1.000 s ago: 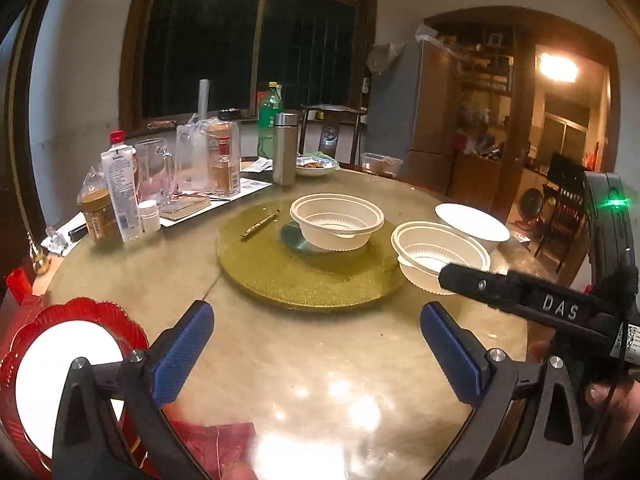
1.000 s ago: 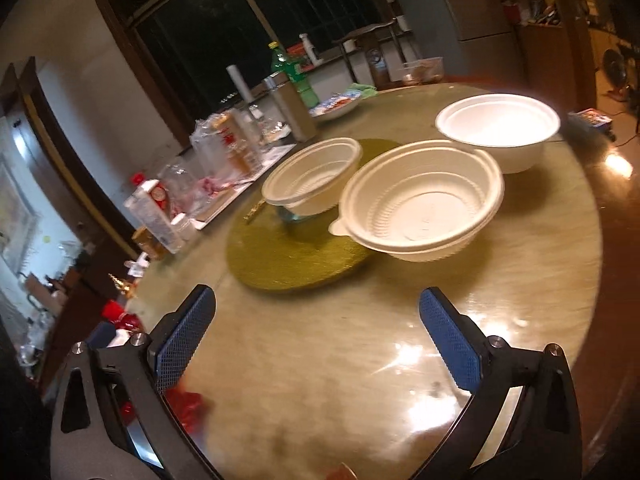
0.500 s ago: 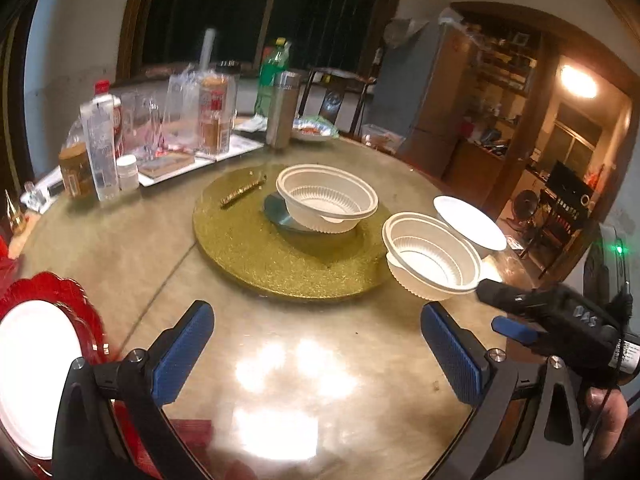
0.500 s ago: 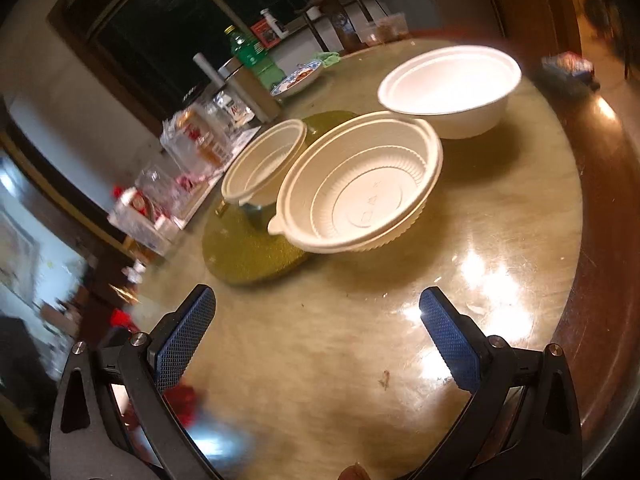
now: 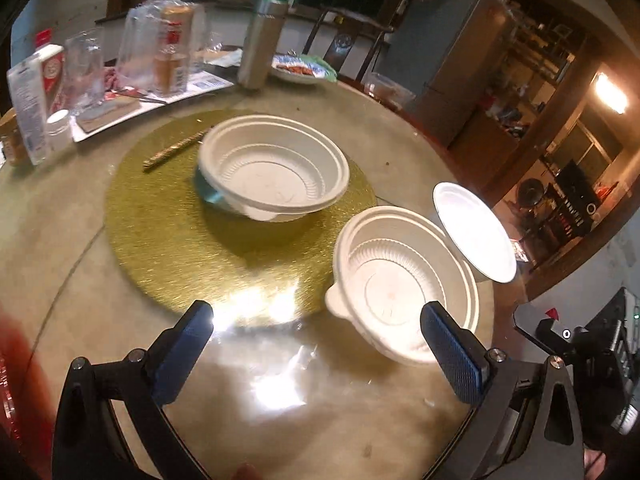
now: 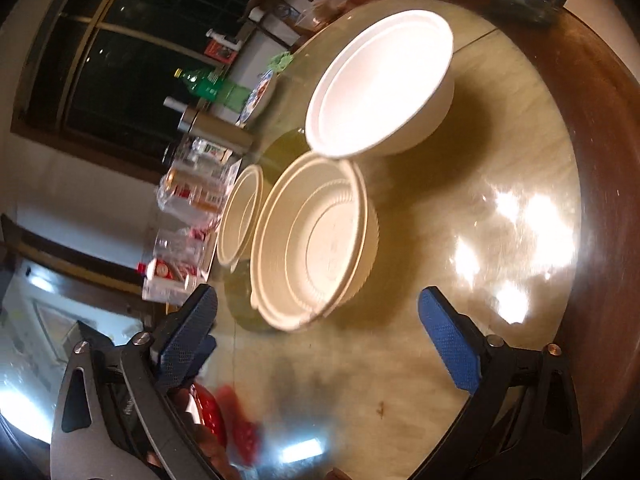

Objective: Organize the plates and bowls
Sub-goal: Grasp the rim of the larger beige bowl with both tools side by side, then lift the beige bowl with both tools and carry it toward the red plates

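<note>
Bowls: ribbed bowl (image 5: pixel 404 284) on table (image 5: pixel 80 240), hand-held grippers spread, empty.

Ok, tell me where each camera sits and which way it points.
Left wrist: on the left claw, open, looking across the round table at the gold turntable and three white bowls, nearest the ribbed bowl.
Right wrist: on the right claw, open, rolled sideways, facing the same ribbed bowl and the smooth bowl.
Shared: all three bowls, the turntable and the bottles.
</note>
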Motion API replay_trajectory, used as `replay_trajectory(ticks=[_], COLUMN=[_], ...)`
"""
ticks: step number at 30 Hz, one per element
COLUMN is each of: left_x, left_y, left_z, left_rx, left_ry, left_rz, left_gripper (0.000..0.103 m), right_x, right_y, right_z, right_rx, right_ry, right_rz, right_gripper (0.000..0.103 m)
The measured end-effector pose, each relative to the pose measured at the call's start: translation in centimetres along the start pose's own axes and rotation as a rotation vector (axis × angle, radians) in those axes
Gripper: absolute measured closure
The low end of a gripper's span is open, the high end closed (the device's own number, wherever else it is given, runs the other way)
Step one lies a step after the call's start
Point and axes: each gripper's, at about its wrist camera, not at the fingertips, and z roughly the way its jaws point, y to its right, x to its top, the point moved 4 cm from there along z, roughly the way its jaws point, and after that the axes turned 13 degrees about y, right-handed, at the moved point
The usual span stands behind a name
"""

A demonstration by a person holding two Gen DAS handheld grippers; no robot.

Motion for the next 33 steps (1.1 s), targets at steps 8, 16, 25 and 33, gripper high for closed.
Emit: replay_trajectory(ticks=[8, 16, 25, 33], left_x=[0.2, -0.6, -0.9, -1.4], left_y=[1.3, 1.7, 1.6, 0.9], left_z=[1.8, 4.2, 4.2, 3.0], left_rx=[0.037, 0.066, 0.066, 0.067], left_ry=[-0.01, -0.093, -0.096, -0.087], left_rz=[0.0, 0.019, 0.041, 0.05], left_gripper=[0.001, 0.062, 0.081, 0.081], right_x=[1.4, 2.2, 1.8, 0.6], right_y=[0.9, 1.8, 1.9, 1.2], right_z=[2.3, 3.0, 2.9, 2.0], right_rx=[-0.059, -0.118, -0.166, -0.165], right_ry=[-0.043, -0.031, -0.032, -0.03], right_rz=[0.049, 0.041, -0.027, -0.067], right_gripper=[0.044, 0.054, 0.084, 0.09])
